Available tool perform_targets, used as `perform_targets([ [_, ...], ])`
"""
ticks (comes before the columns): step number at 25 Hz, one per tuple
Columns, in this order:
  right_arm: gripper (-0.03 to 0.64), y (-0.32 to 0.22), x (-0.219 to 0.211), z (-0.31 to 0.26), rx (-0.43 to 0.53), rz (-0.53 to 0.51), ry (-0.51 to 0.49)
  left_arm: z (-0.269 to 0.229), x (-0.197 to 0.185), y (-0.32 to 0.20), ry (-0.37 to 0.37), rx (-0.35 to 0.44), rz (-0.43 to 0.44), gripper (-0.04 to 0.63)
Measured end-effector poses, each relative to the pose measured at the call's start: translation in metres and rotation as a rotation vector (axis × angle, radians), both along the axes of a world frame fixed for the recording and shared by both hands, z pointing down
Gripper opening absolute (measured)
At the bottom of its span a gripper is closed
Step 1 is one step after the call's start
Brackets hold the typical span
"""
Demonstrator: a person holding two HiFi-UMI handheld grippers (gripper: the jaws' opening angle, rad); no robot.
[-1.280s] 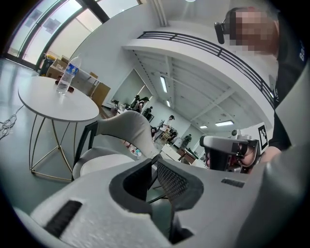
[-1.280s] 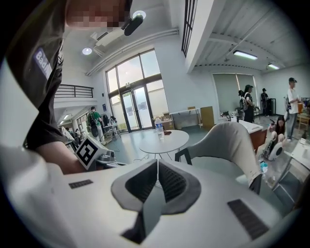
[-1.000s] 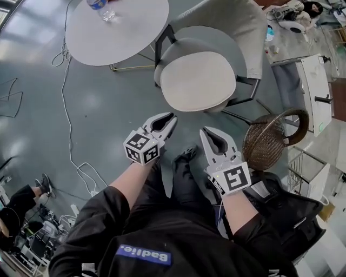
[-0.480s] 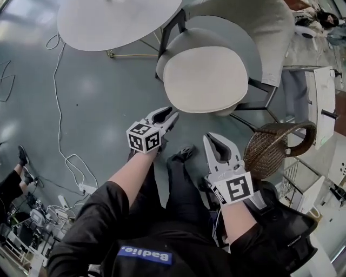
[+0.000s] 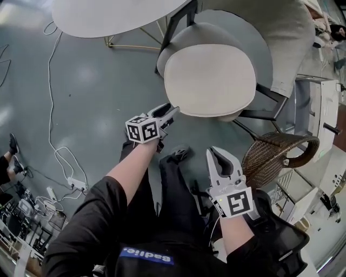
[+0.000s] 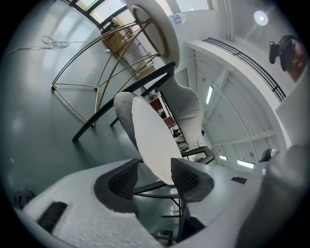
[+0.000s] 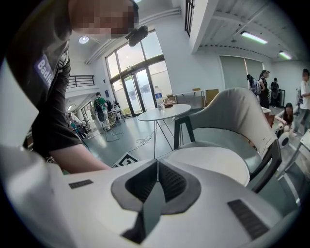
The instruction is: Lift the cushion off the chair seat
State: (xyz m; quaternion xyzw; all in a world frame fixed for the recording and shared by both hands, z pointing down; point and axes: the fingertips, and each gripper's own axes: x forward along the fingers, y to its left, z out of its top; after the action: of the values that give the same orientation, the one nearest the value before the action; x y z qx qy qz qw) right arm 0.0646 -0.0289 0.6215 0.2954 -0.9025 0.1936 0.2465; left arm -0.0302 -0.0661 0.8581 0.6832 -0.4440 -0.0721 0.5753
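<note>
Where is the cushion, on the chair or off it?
On it. The cushion lies flat on the seat of the chair, with nothing lifting it yet.

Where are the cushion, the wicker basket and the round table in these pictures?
cushion (image 5: 210, 80), head view, centre of its top
wicker basket (image 5: 265, 159), head view, its woven wall
round table (image 5: 108, 16), head view, bare tabletop
</note>
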Motion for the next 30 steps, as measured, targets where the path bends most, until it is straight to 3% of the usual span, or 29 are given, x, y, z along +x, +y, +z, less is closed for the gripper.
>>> perform_targets([
  [6, 0.029, 0.01, 0.01, 0.022, -0.038, -0.006, 0.022, 0.011, 0.002, -0.012, 0.109, 0.004, -0.089, 0.202],
  [12, 0.029, 0.016, 0.019, 0.03, -0.051, 0.0, 0.031, 0.017, 0.007, -0.022, 0.178, -0.006, -0.122, 0.201],
  [15, 0.029, 0.019, 0.023, 0.029, -0.056, 0.009, 0.033, 0.015, 0.011, -0.022, 0.207, -0.014, -0.123, 0.135],
  [19, 0.029, 0.02, 0.025, 0.019, -0.048, 0.024, 0.029, 0.003, 0.01, -0.026, 0.225, 0.005, -0.124, 0.1],
  [30, 0.029, 0.02, 0.026, -0.046, 0.015, 0.074, -0.008, -0.075, 0.006, -0.035, 0.118, 0.08, -0.043, 0.063],
])
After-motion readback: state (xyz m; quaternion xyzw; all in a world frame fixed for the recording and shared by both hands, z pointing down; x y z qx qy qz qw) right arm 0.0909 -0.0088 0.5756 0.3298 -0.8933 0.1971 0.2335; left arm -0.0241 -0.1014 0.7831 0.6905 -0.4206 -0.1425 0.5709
